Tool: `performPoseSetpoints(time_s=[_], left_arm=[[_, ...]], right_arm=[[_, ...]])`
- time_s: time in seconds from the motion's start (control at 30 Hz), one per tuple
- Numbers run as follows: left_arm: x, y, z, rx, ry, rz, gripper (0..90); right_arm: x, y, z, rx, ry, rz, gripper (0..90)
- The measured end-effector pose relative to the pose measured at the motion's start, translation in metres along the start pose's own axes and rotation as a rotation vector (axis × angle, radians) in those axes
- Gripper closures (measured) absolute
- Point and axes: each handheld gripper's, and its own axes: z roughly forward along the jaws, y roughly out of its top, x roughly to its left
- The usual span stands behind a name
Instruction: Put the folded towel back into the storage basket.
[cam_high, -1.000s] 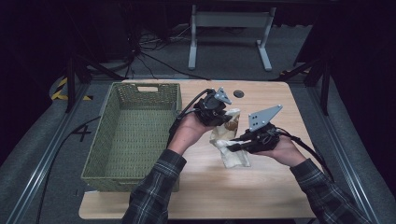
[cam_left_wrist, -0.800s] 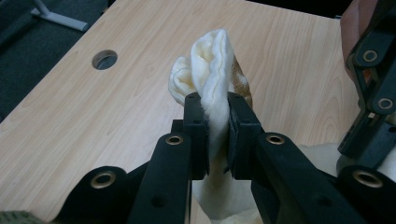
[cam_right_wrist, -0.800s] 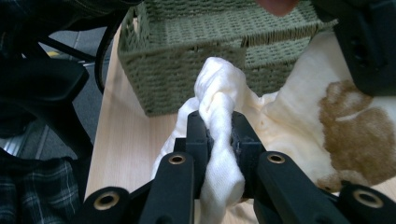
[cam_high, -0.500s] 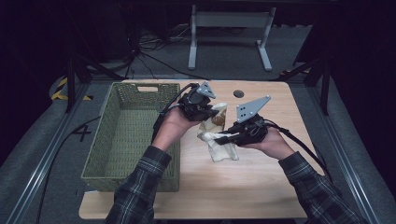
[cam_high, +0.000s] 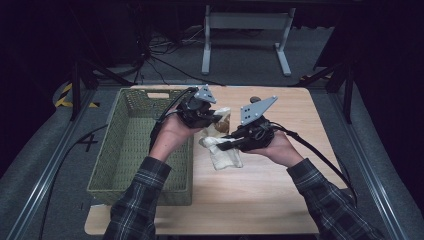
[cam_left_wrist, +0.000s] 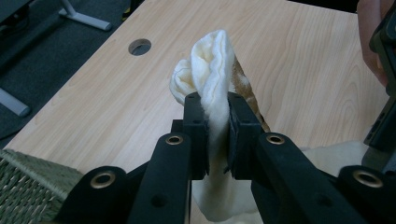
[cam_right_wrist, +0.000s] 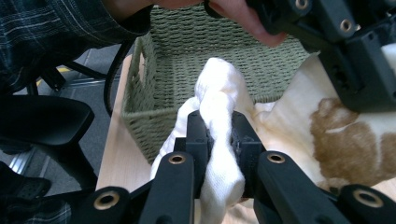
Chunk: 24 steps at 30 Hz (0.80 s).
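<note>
Cloth (cam_high: 223, 150) pinched by both claws, basket (cam_high: 131, 145) just beside.

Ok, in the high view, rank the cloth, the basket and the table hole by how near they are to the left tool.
1. Cloth: clamped in the left tool, hanging between both tools.
2. Basket: just to its left, at the table's left edge.
3. Table hole: to its right and farther back, beyond the right tool's grey plate.
</note>
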Motion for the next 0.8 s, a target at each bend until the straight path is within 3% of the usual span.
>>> performPoseSetpoints(time_s=[0.3,0.8], left_arm=[[0.014,-0.020,-0.019,-0.017,0.016,-0.008,80.8],[0.029,-0.064,-0.048,-0.047,0.060,-0.048,80.8]], right_arm=[[0.004,0.021,0.027,-0.023,0.003,0.004,81.2],[0.011,0.052,0.096,-0.026,0.027,0.011,81.2]])
